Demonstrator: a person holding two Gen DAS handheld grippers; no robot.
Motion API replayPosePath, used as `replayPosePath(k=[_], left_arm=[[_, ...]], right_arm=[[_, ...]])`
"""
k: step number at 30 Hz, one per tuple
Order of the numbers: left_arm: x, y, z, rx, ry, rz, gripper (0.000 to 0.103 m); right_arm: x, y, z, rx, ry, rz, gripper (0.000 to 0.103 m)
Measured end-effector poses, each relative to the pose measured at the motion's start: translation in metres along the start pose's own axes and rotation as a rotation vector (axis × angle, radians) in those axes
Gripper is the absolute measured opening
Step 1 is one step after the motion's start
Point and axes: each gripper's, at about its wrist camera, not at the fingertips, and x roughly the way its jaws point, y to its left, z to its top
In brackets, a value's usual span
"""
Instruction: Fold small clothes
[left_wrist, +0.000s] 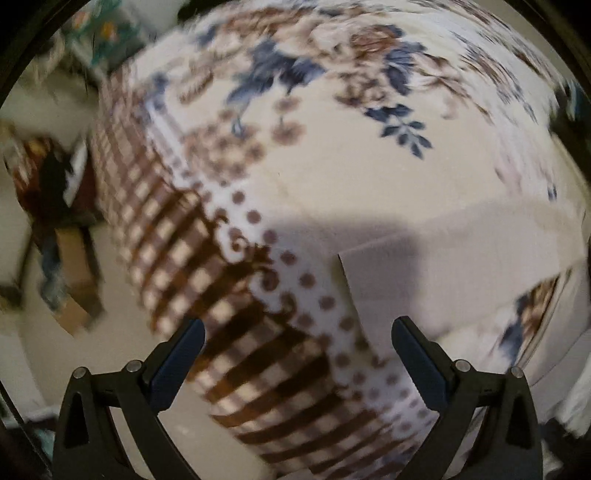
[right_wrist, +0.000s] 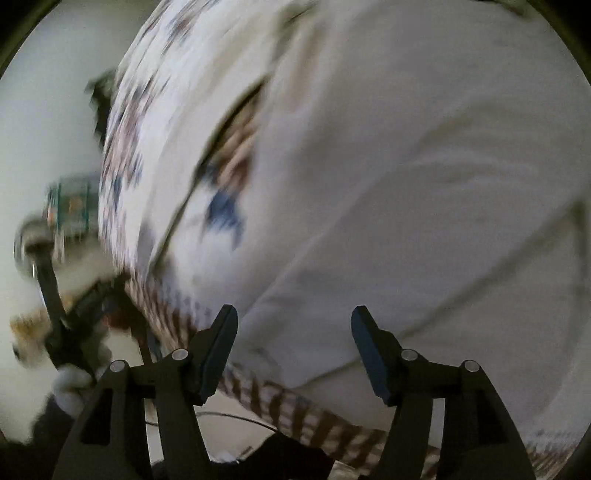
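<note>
Both views are smeared with motion blur, so fine detail is hard to read.

The left tongs (left_wrist: 297, 341) point down at a fleecy cream blanket printed with blue and brown flowers, brown dots and a brown checked border (left_wrist: 317, 158). Their two dark fingers stand spread wide, with nothing between them, hanging over the checked border and dotted band. To the right of them lies the plain pale grey-white cloth garment (left_wrist: 461, 254), spread flat on the blanket; one straight edge and a squared corner of it sit just beyond the right finger. A shadow falls across that near part of the cloth. Off the blanket's left side I can make out a pale floor (left_wrist: 33, 350) with brown and dark clutter, too blurred to name.

The right tongs (right_wrist: 293, 325) slant down over the same pale garment (right_wrist: 424, 166), which fills most of that view with soft creases. Their fingers are also parted and pinching nothing; the cloth lies beneath them, not between the pads. A gap in the fabric shows a patch of the flowered blanket (right_wrist: 229, 184), and the checked border (right_wrist: 295, 410) runs along the near edge.
</note>
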Motion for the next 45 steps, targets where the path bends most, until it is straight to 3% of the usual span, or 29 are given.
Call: replayPosePath(k=[2, 4, 5, 6, 7, 9, 12, 17, 20, 25, 27, 29, 34, 38, 40, 41, 42, 45], left_arm=[[0.015, 0.002, 0.008, -0.07, 0.037, -0.116, 0.101], [0.029, -0.005, 0.014, -0.111, 0.061, -0.2, 0.091], [0.034, -0.012, 0.017, -0.109, 0.064, -0.222, 0.076], [0.037, -0.023, 0.019, -0.084, 0.057, -0.208, 0.057], [0.037, -0.033, 0.021, -0.055, 0.048, -0.183, 0.049], [0.032, -0.054, 0.021, 0.024, 0.015, -0.15, 0.007], [0.012, -0.076, 0.016, 0.106, -0.056, -0.117, 0.006], [-0.052, -0.128, -0.011, 0.355, -0.233, -0.094, 0.006], [-0.088, -0.171, -0.046, 0.544, -0.288, -0.152, 0.006], [-0.12, -0.255, -0.143, 0.939, -0.282, -0.283, 0.006], [-0.123, -0.282, -0.195, 1.081, -0.259, -0.334, 0.006], [-0.12, -0.303, -0.238, 1.162, -0.222, -0.374, 0.006], [-0.098, -0.334, -0.307, 1.248, -0.121, -0.383, 0.006], [-0.079, -0.34, -0.313, 1.207, -0.047, -0.308, 0.014], [-0.074, -0.333, -0.29, 1.15, -0.013, -0.3, 0.046], [-0.074, -0.323, -0.275, 1.108, 0.008, -0.306, 0.079], [-0.075, -0.317, -0.259, 1.066, 0.013, -0.304, 0.095], [-0.071, -0.278, -0.199, 0.9, 0.023, -0.294, 0.095]], right_arm=[[-0.019, -0.035, -0.001, 0.088, -0.045, -0.012, 0.066], [-0.036, -0.071, -0.005, 0.179, -0.084, -0.042, 0.066], [-0.043, -0.086, -0.006, 0.216, -0.099, -0.055, 0.066], [-0.051, -0.102, -0.007, 0.255, -0.114, -0.075, 0.066], [-0.058, -0.12, -0.011, 0.297, -0.13, -0.113, 0.066], [-0.068, -0.143, -0.014, 0.337, -0.146, -0.189, 0.066], [-0.08, -0.171, -0.026, 0.38, -0.153, -0.259, 0.066], [-0.104, -0.197, -0.042, 0.37, -0.174, -0.262, 0.066], [-0.112, -0.212, -0.059, 0.368, -0.175, -0.261, 0.066], [-0.127, -0.257, -0.099, 0.417, -0.164, -0.235, 0.066], [-0.141, -0.283, -0.119, 0.439, -0.166, -0.241, 0.066], [-0.161, -0.317, -0.145, 0.474, -0.171, -0.245, 0.066], [-0.2, -0.388, -0.199, 0.555, -0.186, -0.259, 0.066], [-0.226, -0.441, -0.239, 0.603, -0.186, -0.246, 0.066], [-0.242, -0.467, -0.261, 0.619, -0.189, -0.211, 0.066], [-0.248, -0.478, -0.27, 0.62, -0.19, -0.193, 0.066], [-0.254, -0.487, -0.281, 0.614, -0.187, -0.165, 0.066], [-0.26, -0.5, -0.295, 0.584, -0.165, -0.099, 0.066]])
